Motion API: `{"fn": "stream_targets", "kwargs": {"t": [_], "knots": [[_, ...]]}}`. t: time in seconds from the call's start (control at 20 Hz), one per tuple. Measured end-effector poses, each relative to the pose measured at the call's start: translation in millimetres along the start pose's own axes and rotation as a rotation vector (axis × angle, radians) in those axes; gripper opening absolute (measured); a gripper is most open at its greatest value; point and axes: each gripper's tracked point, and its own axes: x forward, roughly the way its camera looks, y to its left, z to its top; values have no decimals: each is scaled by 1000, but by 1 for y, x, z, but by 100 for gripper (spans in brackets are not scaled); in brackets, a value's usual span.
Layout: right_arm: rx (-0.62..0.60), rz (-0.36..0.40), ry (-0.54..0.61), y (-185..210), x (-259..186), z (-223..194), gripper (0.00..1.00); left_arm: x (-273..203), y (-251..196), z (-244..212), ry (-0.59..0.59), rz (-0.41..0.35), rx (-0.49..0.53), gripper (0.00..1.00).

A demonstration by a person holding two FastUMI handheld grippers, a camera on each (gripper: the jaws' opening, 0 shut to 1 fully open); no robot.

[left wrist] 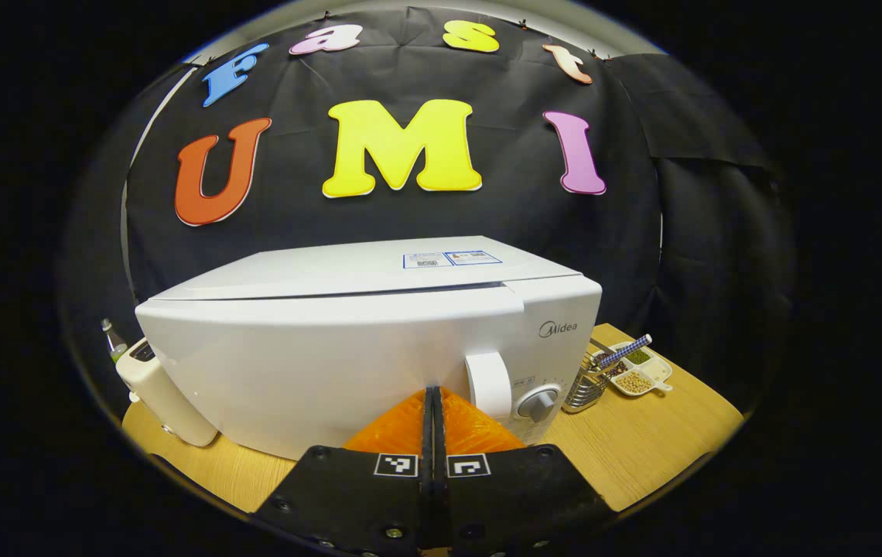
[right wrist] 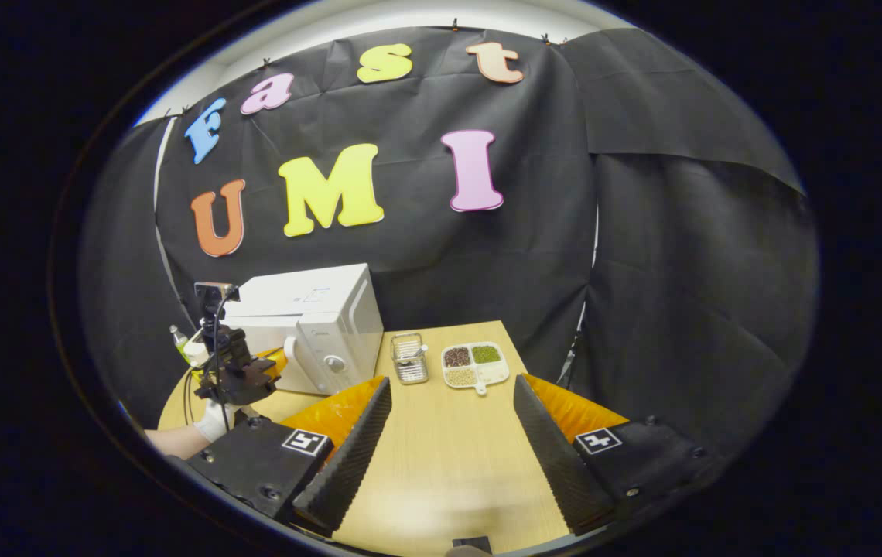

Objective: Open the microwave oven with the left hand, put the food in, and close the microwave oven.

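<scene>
The white microwave (left wrist: 364, 348) sits on the wooden surface (left wrist: 642, 441) with its door closed. In the left gripper view, the left claw (left wrist: 433, 402) is clenched, its two fingers pressed together with nothing between them. It is right in front of the microwave door, just left of the door handle (left wrist: 489, 384) and the round knob (left wrist: 538, 402).

In the right gripper view, the right claw (right wrist: 452, 402) is released, its fingers spread wide apart over the surface. The food tray (right wrist: 476, 365) with little piles of beans lies ahead of it, between the two fingers. A small metal basket (right wrist: 408, 357) stands beside the tray, near the microwave. A gloved hand (right wrist: 217, 419) holds the left claw at the microwave's front.
</scene>
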Motion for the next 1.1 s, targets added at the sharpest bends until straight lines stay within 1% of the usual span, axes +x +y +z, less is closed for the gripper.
{"fn": "stream_targets", "kwargs": {"t": [0.2,0.25,0.3,0.45,0.5,0.55,0.6,0.65,0.7,0.75,0.8,0.85,0.9,1.0,1.05,1.1], "knots": [[12,10,8,3,1,-2,100,9,0,3,-11,4,-7,0],[4,14,-3,7,0,2,100,8,1,-1,28,9,-22,0],[-10,16,-16,9,-1,6,100,10,0,3,5,16,-33,0],[-24,27,-32,19,-4,12,100,9,0,-8,42,11,-29,0],[-30,27,-36,21,-4,12,92,9,0,-10,49,10,-28,0],[-34,24,-38,23,-6,12,100,7,6,-9,46,36,-14,0],[-36,23,-41,25,-8,12,100,2,11,-7,33,54,9,0],[-36,21,-48,27,-11,13,100,-1,9,-6,21,44,20,0],[-42,14,-54,28,-14,13,100,-11,14,-4,10,67,33,19],[-50,4,-60,28,-17,13,100,-16,20,-4,10,64,36,41],[-58,-2,-64,30,-20,13,100,-23,24,-5,9,63,29,71],[-67,-7,-70,32,-24,12,100,-36,27,-5,6,63,16,87],[-78,-11,-73,35,-28,11,100,-48,33,-5,13,75,9,95],[-93,-14,-77,43,-36,7,100,-77,45,2,-4,90,7,95],[-92,-9,-73,49,-40,3,92,-93,50,9,-21,89,7,95],[-87,-2,-70,57,-44,-1,92,-112,56,15,-36,91,11,95]]}}
